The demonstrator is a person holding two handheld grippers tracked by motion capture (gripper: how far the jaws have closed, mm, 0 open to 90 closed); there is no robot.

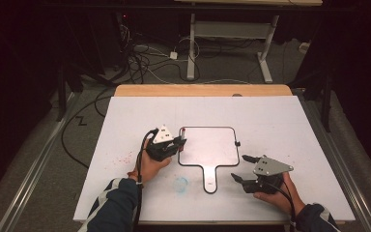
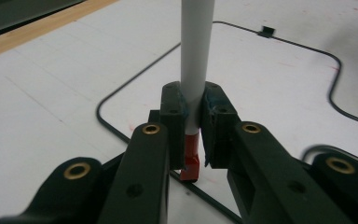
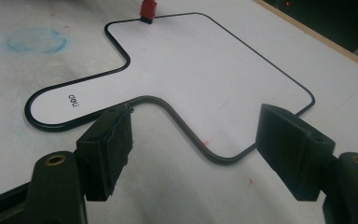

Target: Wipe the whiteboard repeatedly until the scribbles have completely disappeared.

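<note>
Blue smudge [image 1: 180, 183] on the worktop [image 1: 290, 125] at seven o'clock of the whiteboard [image 1: 207, 147], nothing blocking. Left tongs [image 2: 193, 119] clamp the white marker [image 2: 196, 56], red tip on the board's ten o'clock corner; right tongs [image 3: 193, 140] gape wide at five o'clock, empty.

Black tool [image 1: 179, 143], grey plate, dark sleeves [image 1: 118, 200]

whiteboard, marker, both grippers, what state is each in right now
whiteboard: flat on the table, blank, handle toward the person
marker: upright, red tip down at the whiteboard's edge
left gripper: shut on the marker
right gripper: open, nothing between its jaws, beside the whiteboard
</note>
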